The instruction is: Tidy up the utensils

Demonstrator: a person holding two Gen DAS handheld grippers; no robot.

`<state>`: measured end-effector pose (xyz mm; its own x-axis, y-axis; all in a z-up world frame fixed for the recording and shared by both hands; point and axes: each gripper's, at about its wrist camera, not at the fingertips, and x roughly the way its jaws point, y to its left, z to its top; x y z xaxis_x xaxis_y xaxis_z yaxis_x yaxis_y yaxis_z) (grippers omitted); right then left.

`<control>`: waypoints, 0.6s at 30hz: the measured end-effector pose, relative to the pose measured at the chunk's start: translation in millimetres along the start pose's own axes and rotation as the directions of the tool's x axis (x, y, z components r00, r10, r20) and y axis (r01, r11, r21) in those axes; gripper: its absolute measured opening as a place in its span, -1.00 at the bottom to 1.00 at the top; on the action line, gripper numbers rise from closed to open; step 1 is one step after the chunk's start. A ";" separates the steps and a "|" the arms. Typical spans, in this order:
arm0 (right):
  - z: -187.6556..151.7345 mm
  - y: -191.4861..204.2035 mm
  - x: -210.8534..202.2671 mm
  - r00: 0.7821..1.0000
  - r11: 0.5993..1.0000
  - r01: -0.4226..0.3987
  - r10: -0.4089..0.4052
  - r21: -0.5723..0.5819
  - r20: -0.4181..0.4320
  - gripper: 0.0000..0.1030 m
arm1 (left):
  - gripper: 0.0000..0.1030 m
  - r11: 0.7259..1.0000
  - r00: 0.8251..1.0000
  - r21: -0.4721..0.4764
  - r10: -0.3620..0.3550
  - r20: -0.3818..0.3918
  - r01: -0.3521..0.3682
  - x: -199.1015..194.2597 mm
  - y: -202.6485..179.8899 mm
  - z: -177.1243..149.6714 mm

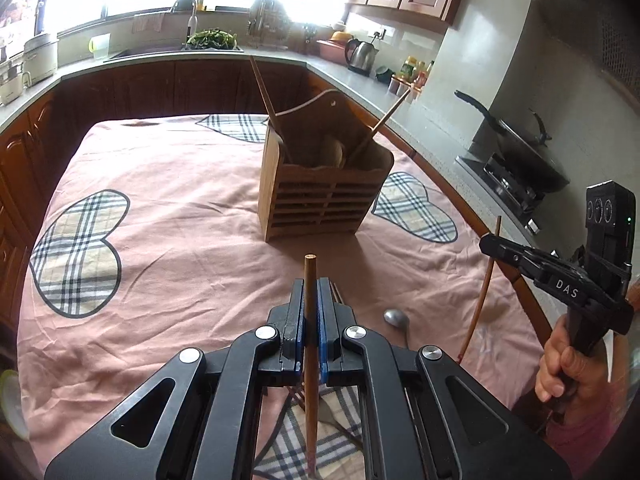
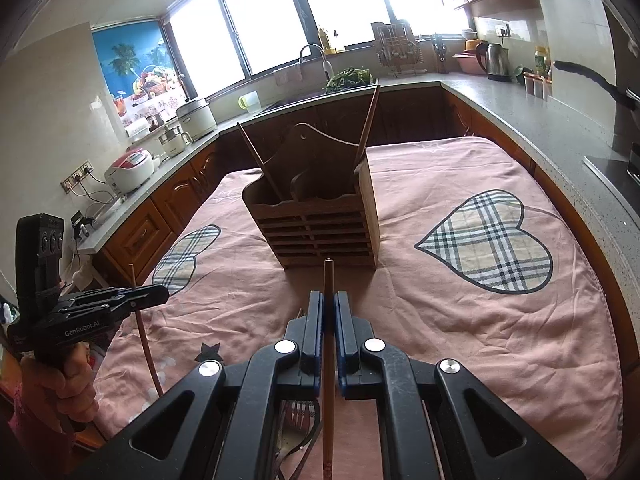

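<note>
A wooden utensil holder stands on the pink tablecloth ahead, with two chopsticks and a wooden spoon inside; it also shows in the right wrist view. My left gripper is shut on an upright wooden chopstick. My right gripper is shut on another upright chopstick. Each gripper shows in the other view, the right one and the left one, both short of the holder. A metal spoon and other utensils lie on the cloth below the grippers.
The table with the pink cloth with plaid hearts is ringed by kitchen counters. A kettle, a sink, rice cookers and a stove with a pan stand on them.
</note>
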<state>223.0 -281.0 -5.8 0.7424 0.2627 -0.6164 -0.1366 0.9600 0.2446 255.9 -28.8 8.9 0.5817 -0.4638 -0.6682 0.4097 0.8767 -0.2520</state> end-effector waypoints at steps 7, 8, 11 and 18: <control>16.3 7.0 -9.7 0.999 1.000 -0.003 0.004 -0.012 0.054 -0.90 | -0.92 0.999 0.994 -0.024 -0.026 0.106 0.029 -21.7 -0.5 15.6; 18.8 7.8 -10.7 0.998 1.000 0.000 0.001 -0.015 0.062 -0.90 | -0.92 0.999 0.993 -0.026 -0.026 0.118 0.029 -23.8 -0.8 18.1; 26.8 9.1 -12.8 0.996 1.000 0.003 -0.001 -0.019 0.086 -0.90 | -0.92 0.999 0.988 -0.030 -0.024 0.155 0.029 -28.0 -1.1 25.2; 53.8 12.1 -19.5 0.986 1.000 0.005 -0.001 -0.024 0.166 -0.90 | -0.92 0.997 0.967 -0.064 -0.018 0.253 0.035 -33.2 2.8 49.3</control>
<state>242.2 -279.8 49.5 0.8409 0.2420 -0.4841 -0.1486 0.9633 0.2235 272.4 -17.2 64.9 0.7331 -0.4963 -0.4651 0.3842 0.8664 -0.3190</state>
